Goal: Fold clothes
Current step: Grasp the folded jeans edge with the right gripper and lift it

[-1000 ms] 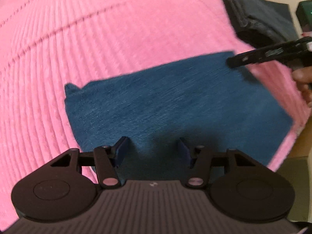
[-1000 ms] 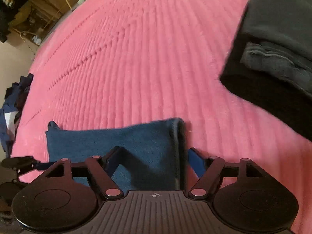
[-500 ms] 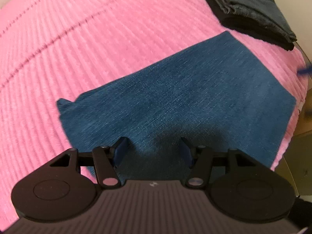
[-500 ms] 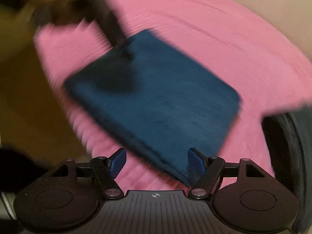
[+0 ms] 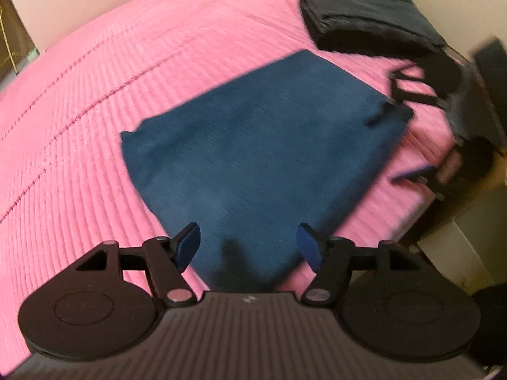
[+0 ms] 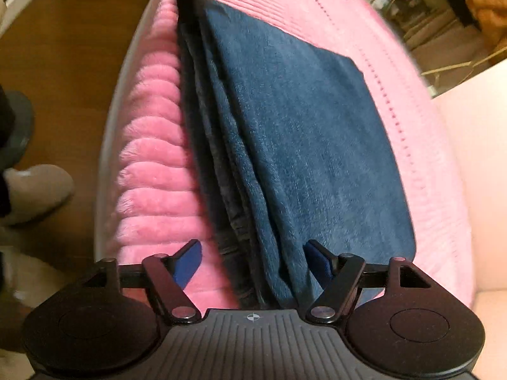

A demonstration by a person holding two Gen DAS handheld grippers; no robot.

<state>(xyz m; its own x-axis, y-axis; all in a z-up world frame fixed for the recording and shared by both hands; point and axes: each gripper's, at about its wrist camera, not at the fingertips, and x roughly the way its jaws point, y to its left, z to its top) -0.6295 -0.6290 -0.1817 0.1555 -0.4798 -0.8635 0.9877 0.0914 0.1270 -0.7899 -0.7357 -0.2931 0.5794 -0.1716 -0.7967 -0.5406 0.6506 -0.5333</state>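
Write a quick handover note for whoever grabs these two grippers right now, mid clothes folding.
Left gripper: open, empty, over the near end of the folded dark blue fleece garment.
Right gripper: open, straddling the garment's stacked layered edge, not clamped.
The garment lies flat on the pink ribbed bedspread, near its edge.
A folded dark grey pile sits beyond it.
Done: garment is folded into a rectangle.
Left: probably moving it to the pile.

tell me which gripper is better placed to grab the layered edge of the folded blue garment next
Right. The right gripper has its open jaws straddling the blue garment's stacked edge. The left gripper is open too, over a corner.
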